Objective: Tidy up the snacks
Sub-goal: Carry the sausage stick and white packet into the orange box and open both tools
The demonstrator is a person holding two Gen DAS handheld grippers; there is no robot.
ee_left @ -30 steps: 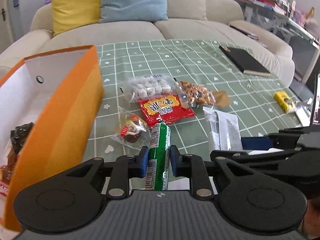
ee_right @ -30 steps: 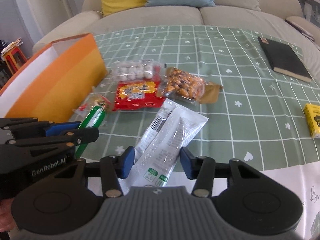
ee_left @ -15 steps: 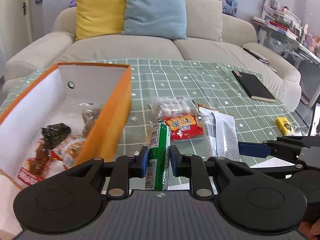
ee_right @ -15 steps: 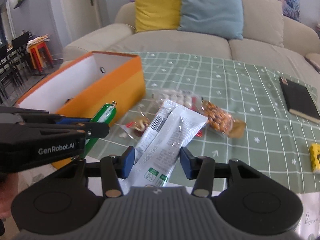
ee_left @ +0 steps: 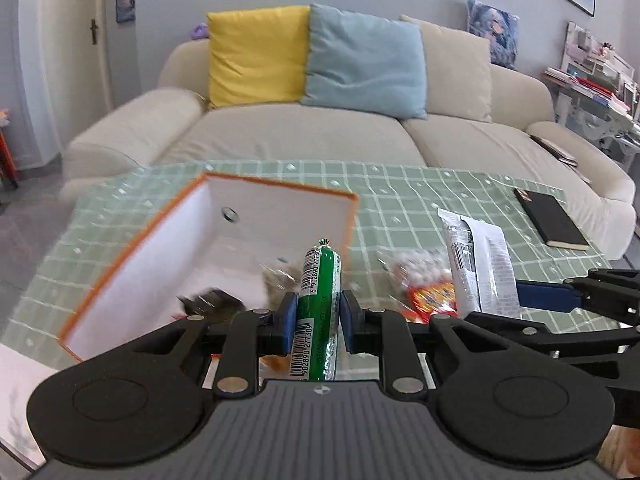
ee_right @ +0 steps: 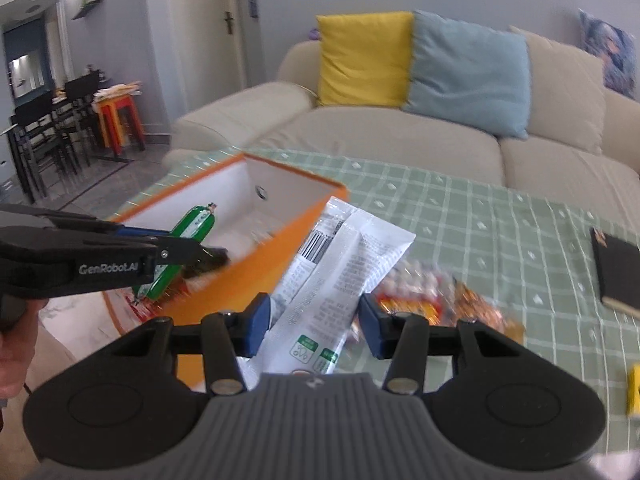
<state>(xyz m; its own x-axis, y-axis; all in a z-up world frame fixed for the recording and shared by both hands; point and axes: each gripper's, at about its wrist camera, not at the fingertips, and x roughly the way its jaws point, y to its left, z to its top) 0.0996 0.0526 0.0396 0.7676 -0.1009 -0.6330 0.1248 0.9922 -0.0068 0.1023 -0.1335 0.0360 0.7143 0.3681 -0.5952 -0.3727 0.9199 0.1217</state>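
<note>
1. The left tongs (ee_left: 318, 322) are nearly shut, clamped on a green sausage stick (ee_left: 320, 300) that stands up between the blue pads with its barcode facing the camera. The grip looks the same as a second ago; what has changed is the place. Then the stick hung low over the loose packets on the tabletop; now it is lifted and sits over the open mouth of the orange box (ee_left: 280, 194).

2. The right tongs (ee_right: 316, 326) stand about half open, closed on a white-and-clear flat packet (ee_right: 340, 268) that sticks out forward and upward. This pair has also risen off the tabletop with its load, and the packet's far end now overlaps the box's near corner in the right wrist view.

3. From the right wrist view the left tongs (ee_right: 176, 248) reach in from the left edge, with the green stick angled above the box's white inside. The two pairs travel side by side, close but not touching.

4. The orange box sits toward the left edge of the green checked tabletop (ee_left: 420, 200). A few wrapped snacks already lie inside it (ee_left: 212, 300), blurred.

5. Left behind near the middle of the tabletop are a red packet (ee_left: 434, 296), a clear bag of pale sweets (ee_left: 416, 266) and a bag of orange-brown nibbles (ee_right: 476, 308). A black notebook (ee_left: 552, 222) lies toward the right edge.

6. My reading: both snacks are past pickup and mid-carry. The stick looks ready to drop; the packet needs to move further over the box first. Three snacks at least remain.
</note>
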